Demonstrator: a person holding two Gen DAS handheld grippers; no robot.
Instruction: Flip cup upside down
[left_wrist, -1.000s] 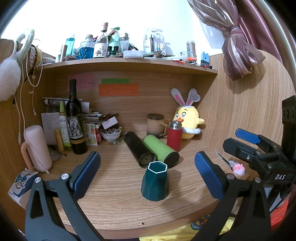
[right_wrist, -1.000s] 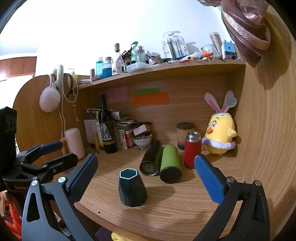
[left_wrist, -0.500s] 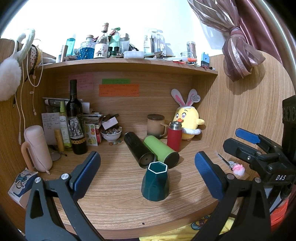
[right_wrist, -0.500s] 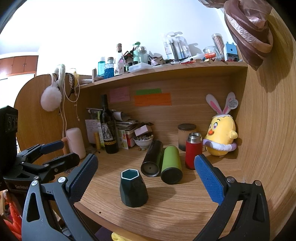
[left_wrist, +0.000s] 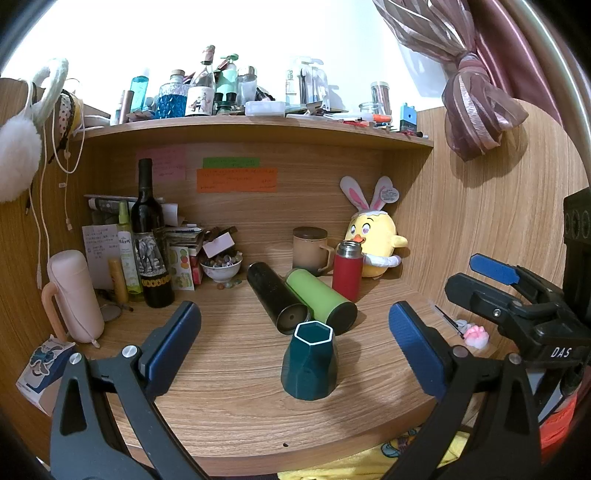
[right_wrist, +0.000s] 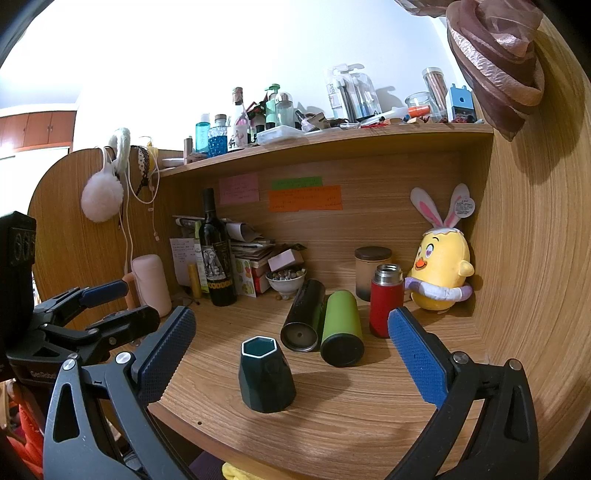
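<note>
Both units spread wide, nothing held: left hand-held gripper (left_wrist: 293, 339) frames the cup, right hand-held gripper (right_wrist: 291, 350) sits beside it with the cup nearer its left finger. One dark green faceted cup (left_wrist: 310, 363) stands upright, mouth up, near the front edge of the table (left_wrist: 229, 417), apart from everything. Step looks like pre-grasp; flip not started. Next move calls for closing in on the cup's sides, lifting clear, rotating half a turn, setting it down on its rim. Just behind the cup: two flasks lying down, one black flask (left_wrist: 275, 295), one green flask (left_wrist: 321, 297). Further back: one upright red thermos (left_wrist: 347, 271), one lidded mug (left_wrist: 309, 247), one wine bottle (left_wrist: 149, 240), one yellow chick plush (left_wrist: 373, 240).
</note>
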